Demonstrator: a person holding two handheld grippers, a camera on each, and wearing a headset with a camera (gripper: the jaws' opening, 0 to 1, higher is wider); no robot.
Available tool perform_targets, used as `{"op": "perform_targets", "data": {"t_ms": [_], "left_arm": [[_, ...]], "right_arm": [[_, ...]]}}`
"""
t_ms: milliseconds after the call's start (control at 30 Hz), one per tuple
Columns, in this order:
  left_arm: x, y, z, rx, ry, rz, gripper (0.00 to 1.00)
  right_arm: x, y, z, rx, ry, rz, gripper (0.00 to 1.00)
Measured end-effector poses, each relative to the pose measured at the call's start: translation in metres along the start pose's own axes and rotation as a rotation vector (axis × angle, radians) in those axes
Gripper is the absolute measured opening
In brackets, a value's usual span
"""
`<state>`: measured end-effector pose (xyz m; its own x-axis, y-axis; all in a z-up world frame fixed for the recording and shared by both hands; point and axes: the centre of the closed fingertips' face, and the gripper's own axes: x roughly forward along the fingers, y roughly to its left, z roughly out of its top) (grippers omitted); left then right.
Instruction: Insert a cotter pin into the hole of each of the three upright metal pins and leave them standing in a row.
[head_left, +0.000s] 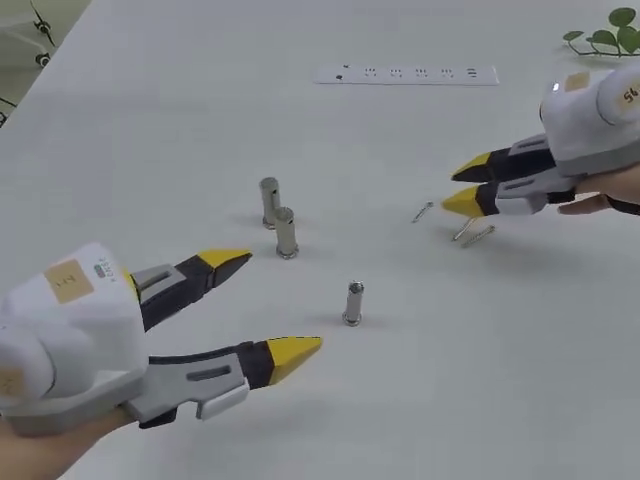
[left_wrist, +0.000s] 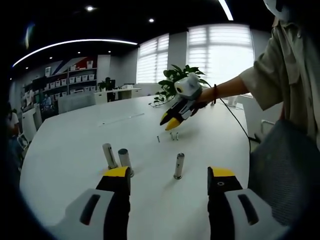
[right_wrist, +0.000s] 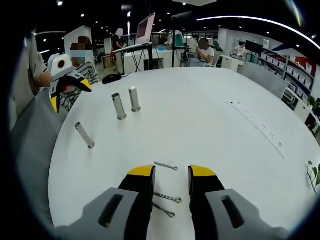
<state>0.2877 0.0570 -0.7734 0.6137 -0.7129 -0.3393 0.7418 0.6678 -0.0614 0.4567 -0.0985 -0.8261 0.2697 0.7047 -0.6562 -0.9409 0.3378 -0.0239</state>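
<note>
Three metal pins (head_left: 286, 232) stand upright on the white table (head_left: 150, 120) at the middle of the head view, two close together and the third lower right of them. Three cotter pins (head_left: 470, 234) lie flat right of centre, near the tips of the right gripper (head_left: 450, 188), whose jaws are parted and empty. At lower left, the left gripper (head_left: 285, 300) gapes wide, holding nothing.

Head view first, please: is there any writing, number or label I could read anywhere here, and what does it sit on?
"56" (probably; it is small and turned sideways): a number mark on the white housing of the right gripper.
Tan sticker on the left gripper: its print is too blurred to read.
Power strip at the far side: its marks are too small to read.
</note>
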Motion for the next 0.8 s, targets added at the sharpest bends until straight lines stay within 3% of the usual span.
{"op": "perform_targets", "data": {"t_ms": [800], "left_arm": [[-0.002,0.013,0.002,0.0,-0.008,0.023,0.55]], "right_arm": [[0.025,0.004,-0.008,-0.218,0.122,0.162,0.19]]}}
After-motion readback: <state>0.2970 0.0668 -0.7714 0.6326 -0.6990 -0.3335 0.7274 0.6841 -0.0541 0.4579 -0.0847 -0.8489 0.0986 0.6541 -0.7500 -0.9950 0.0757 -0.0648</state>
